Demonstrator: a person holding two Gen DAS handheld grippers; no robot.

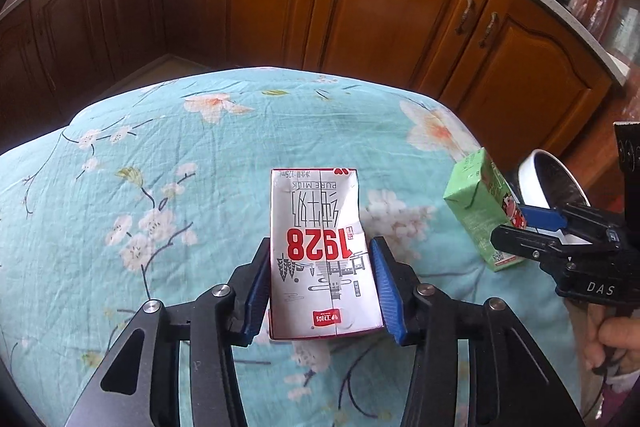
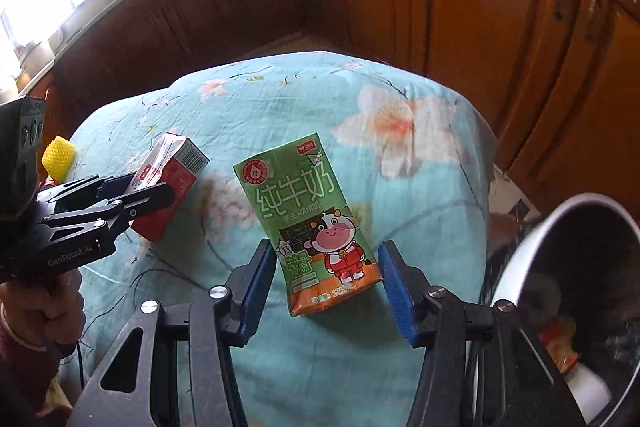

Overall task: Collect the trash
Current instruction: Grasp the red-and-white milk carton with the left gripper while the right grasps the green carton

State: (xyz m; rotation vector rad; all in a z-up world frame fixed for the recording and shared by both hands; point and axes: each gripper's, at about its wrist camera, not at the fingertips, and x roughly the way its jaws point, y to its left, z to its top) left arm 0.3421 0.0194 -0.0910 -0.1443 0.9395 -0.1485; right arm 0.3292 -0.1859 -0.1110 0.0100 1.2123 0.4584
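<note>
A white and red milk carton marked 1928 (image 1: pixel 322 251) lies between my left gripper's (image 1: pixel 320 287) blue pads, which press its sides; it also shows in the right wrist view (image 2: pixel 168 183), lifted off the cloth. A green milk carton (image 2: pixel 312 227) with a cartoon cow sits between my right gripper's (image 2: pixel 328 291) fingers, with gaps on both sides; it looks tilted and I cannot tell whether it is gripped. It also shows in the left wrist view (image 1: pixel 480 215) beside the right gripper (image 1: pixel 516 231).
A table under a turquoise floral cloth (image 1: pixel 160 167) carries both cartons. A white trash bin (image 2: pixel 568 291) with rubbish inside stands at the right, also in the left wrist view (image 1: pixel 548 187). A yellow foam net (image 2: pixel 58 159) lies at the left. Brown cabinets (image 1: pixel 380 7) stand behind.
</note>
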